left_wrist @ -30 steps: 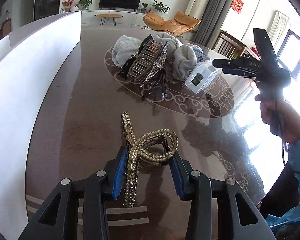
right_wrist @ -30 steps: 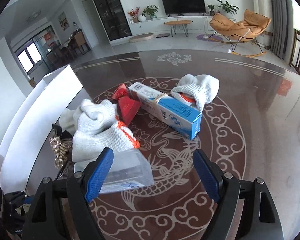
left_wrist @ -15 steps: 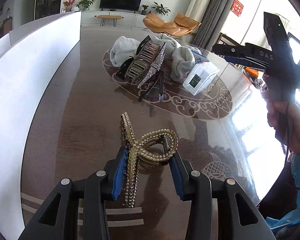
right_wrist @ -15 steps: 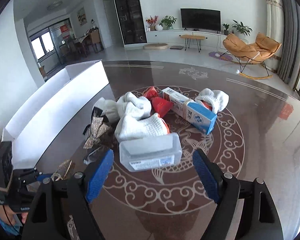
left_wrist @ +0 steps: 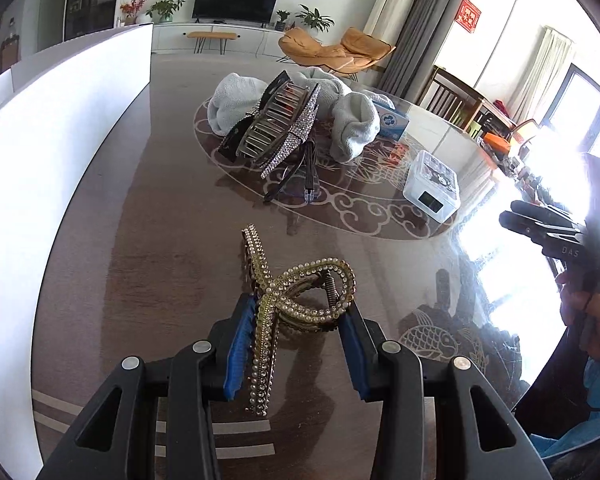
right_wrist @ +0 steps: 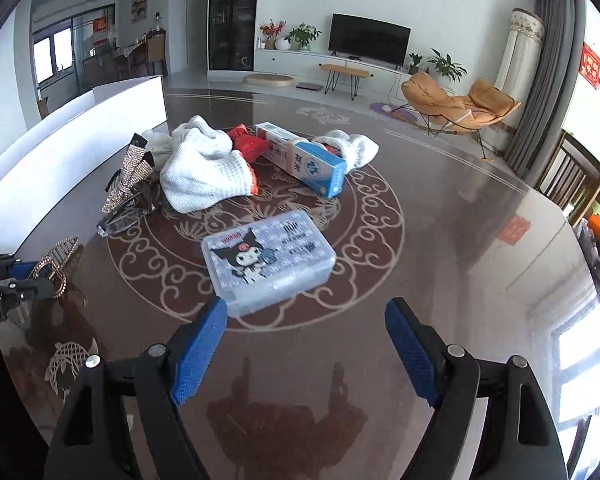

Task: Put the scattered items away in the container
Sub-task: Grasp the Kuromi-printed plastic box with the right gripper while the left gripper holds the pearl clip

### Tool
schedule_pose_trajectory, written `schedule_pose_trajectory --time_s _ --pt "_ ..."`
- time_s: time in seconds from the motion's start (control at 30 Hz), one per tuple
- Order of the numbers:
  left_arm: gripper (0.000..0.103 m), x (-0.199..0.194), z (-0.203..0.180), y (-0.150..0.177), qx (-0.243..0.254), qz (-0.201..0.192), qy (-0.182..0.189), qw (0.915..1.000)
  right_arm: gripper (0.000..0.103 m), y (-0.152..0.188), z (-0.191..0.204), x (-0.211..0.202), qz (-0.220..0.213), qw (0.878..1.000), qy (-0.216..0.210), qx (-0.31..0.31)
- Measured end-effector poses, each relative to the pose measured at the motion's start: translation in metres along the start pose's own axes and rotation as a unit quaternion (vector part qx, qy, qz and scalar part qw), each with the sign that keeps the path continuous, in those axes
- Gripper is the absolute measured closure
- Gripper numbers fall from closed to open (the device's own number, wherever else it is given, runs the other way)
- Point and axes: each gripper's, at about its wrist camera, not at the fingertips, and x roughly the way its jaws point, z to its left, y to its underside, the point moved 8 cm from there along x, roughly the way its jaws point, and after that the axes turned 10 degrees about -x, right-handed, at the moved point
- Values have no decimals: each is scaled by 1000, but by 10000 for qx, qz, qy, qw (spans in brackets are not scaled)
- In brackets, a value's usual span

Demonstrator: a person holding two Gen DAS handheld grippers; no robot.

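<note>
My left gripper (left_wrist: 296, 344) is shut on a gold rhinestone hair claw (left_wrist: 296, 292), held just above the dark table. It also shows at the left edge of the right wrist view (right_wrist: 58, 264). My right gripper (right_wrist: 304, 344) is open and empty, just short of a clear plastic box with a cartoon lid (right_wrist: 268, 258), which also shows in the left wrist view (left_wrist: 432, 186). The white container (left_wrist: 60, 152) runs along the table's left side.
A pile sits mid-table: white knit gloves (right_wrist: 204, 168), a blue-and-white carton (right_wrist: 304, 158), red packets (right_wrist: 250, 144), a silver rhinestone hair claw (left_wrist: 280, 128), and glasses (right_wrist: 120, 220). The right gripper's body and hand show at the right (left_wrist: 572, 248).
My right gripper has pulled back and risen, so the clear box now lies ahead of its fingers. My left gripper still holds the gold claw, nearly still.
</note>
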Motion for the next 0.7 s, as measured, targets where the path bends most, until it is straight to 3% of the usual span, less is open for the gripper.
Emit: schedule_pose_trajectory --time_s 0.07,0.17,0.23,0.3,0.4,0.5,0.6,0.7 --pt "61 3 -4 0 36 -9 -16 10000 21 14 -9 -2 89 9971 -406 638" --pt "61 5 -7 -2 21 2 2 10000 21 11 3 3 -73 9824 -1096 1512" --pt "61 4 -8 -1 3 21 25 10000 21 -1 18 15 -115 9732 -1189 1967" --pt "61 3 -7 -1 -35 13 45 10000 21 -16 35 34 -11 9710 -968 2186" --pt "61 1 -5 1 -130 -20 110 9999 21 -39 53 54 148 9777 -322 2072" --pt "61 0 -6 1 -145 -76 146 9998 21 -54 55 65 235 9764 317 2122" --pt "61 2 -6 0 -158 -76 190 9997 21 -52 50 85 594 9738 478 2144" --pt "61 3 -6 -2 -161 -84 206 9996 21 -40 32 76 468 9752 639 2065"
